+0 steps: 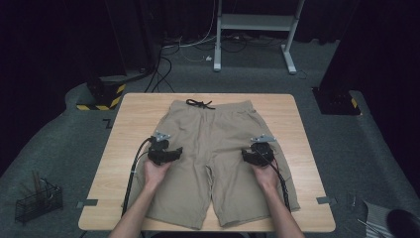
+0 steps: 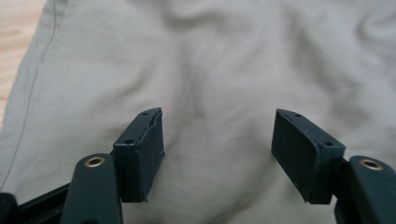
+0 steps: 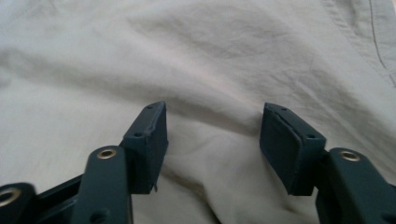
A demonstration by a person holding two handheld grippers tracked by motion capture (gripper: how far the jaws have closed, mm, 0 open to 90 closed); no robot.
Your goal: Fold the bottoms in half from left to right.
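Beige shorts point(image 1: 213, 148) — flat, softly creased

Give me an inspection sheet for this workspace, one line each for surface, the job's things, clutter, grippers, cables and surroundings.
Surface: light wooden table, with grey tape tabs near its front corners.
Job's things: khaki shorts lie flat, waistband at the far side, black drawstring at the waistband, legs toward the person.
Clutter: nothing seen on the table besides the shorts.
Grippers: left gripper open over the left leg, nothing between its jaws; right gripper open over the right leg, nothing between its jaws.
Cables: a black cable trails from the left gripper across the table; floor cables run behind the table.
Surroundings: grey carpet, white stand frame behind, wire basket on the floor at left, dark curtains.
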